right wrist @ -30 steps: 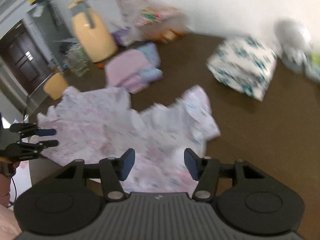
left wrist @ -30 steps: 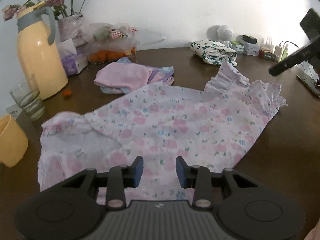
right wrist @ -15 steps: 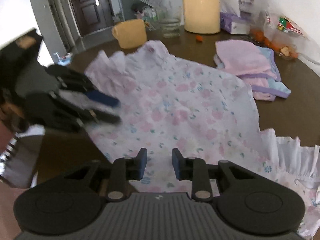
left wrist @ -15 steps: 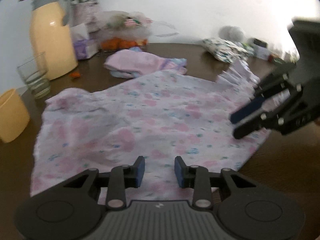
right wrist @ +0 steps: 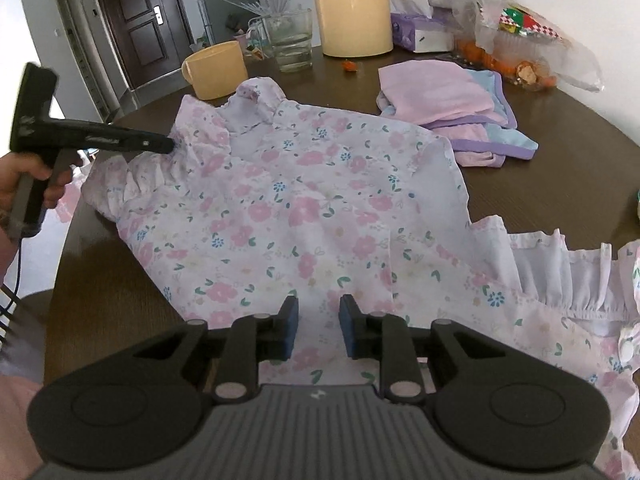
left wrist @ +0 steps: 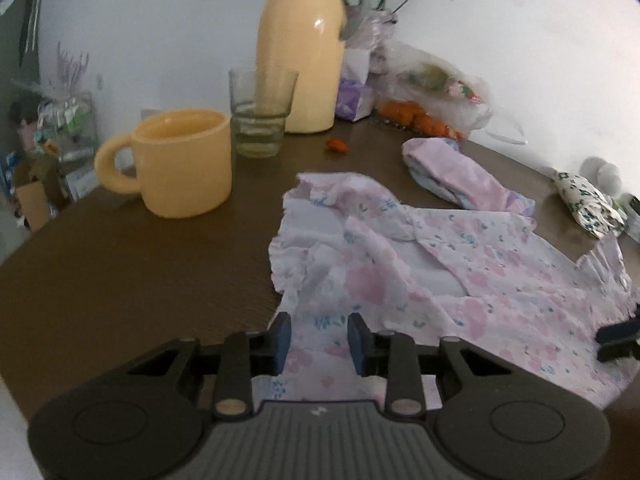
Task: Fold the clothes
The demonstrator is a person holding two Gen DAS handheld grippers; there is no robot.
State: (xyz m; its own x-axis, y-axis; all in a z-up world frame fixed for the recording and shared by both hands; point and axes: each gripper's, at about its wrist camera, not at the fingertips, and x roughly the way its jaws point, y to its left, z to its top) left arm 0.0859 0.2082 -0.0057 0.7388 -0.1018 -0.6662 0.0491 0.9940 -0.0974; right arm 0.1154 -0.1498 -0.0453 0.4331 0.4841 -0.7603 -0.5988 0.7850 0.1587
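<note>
We saw the dress (right wrist: 304,200) spread flat on the desk (left wrist: 120,264): thin, limp, best pinched at hem corners. Both jaws gaped, holding nothing.

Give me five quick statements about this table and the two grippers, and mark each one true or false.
1. The floral dress lies spread on the brown table. True.
2. The right gripper is clamped shut on the dress. False: its jaws stand apart over the cloth.
3. The yellow mug stands beside a drinking glass. True.
4. The pink folded clothes lie on top of the dress. False: they lie apart, beyond it.
5. The left gripper is open. True.
</note>
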